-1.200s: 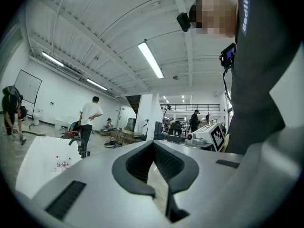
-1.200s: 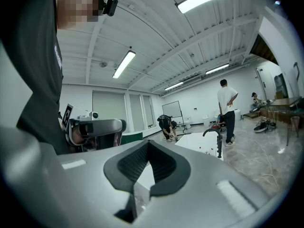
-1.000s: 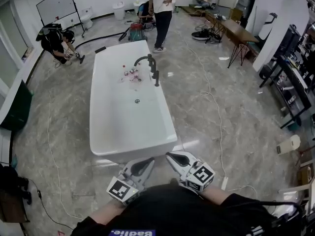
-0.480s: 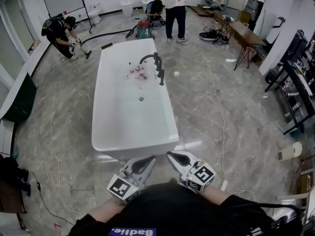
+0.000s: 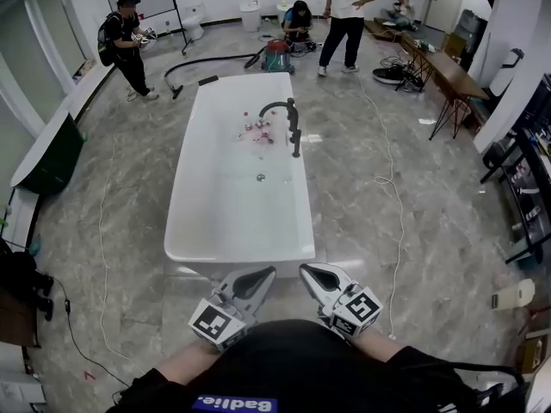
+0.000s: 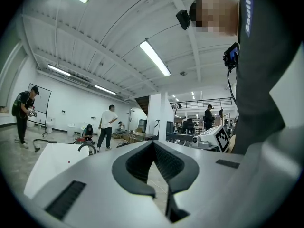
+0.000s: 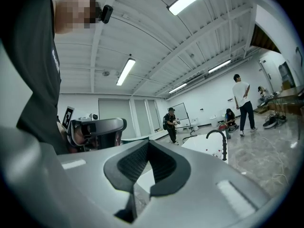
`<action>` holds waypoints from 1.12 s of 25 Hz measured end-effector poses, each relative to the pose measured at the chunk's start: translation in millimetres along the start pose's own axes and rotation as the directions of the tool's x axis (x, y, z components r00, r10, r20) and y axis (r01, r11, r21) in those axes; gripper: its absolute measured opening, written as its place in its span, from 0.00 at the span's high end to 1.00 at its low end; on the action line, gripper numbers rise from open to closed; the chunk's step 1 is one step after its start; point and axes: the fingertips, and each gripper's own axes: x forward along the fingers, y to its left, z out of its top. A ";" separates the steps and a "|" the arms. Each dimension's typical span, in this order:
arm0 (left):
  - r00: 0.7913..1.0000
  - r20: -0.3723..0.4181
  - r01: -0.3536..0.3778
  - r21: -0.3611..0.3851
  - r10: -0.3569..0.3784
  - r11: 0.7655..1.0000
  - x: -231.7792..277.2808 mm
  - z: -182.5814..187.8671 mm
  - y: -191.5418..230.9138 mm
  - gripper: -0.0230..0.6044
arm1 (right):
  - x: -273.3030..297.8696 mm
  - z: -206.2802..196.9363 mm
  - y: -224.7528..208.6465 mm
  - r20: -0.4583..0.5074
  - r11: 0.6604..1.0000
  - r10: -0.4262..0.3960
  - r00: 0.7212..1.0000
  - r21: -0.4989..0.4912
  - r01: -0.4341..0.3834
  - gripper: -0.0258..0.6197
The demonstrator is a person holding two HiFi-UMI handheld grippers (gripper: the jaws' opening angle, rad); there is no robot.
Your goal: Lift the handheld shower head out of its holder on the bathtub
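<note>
Showerhead [image 5: 296, 143] ahead, left tool [image 5: 263, 274], right tool [image 5: 309, 272] level

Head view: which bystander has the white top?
The person standing beyond the bathtub's far end, just right of the crouching person; the one at far left wears black.

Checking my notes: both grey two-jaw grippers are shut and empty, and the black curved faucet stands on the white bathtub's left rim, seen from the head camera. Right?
No. The head view shows the black curved faucet on the right rim of the white bathtub, not the left. The left gripper and right gripper are indeed both shut and empty.
</note>
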 end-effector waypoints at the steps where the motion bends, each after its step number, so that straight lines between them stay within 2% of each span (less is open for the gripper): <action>1: 1.000 0.004 -0.011 0.002 0.011 1.000 5.9 -0.2 -0.4 0.96 | -3.6 -4.8 -7.0 -0.009 1.000 0.009 1.000 -0.006 -0.009 0.97; 8: 0.999 0.012 -0.047 0.010 0.047 0.999 23.8 0.2 29.6 0.96 | 15.9 -17.5 -36.7 -0.047 0.999 0.032 0.998 0.008 -0.031 0.97; 12: 0.998 0.029 -0.051 -0.010 0.052 0.999 33.2 -0.9 71.7 0.96 | 51.7 -18.6 -57.7 -0.066 1.000 0.026 0.998 0.012 -0.025 0.97; 15: 0.998 0.034 -0.048 -0.021 0.048 0.999 43.8 0.6 118.1 0.96 | 90.7 -13.6 -76.5 -0.078 1.000 0.019 0.997 0.002 -0.019 0.97; 22: 0.999 0.040 0.024 -0.029 -0.023 0.999 73.8 16.9 230.6 0.96 | 179.9 2.4 -130.8 -0.090 0.995 -0.094 0.991 0.010 0.095 0.97; 28: 0.996 0.018 0.092 -0.035 -0.092 0.995 110.2 11.1 297.8 0.96 | 223.4 2.2 -168.0 -0.096 0.986 -0.164 0.982 0.005 0.166 0.97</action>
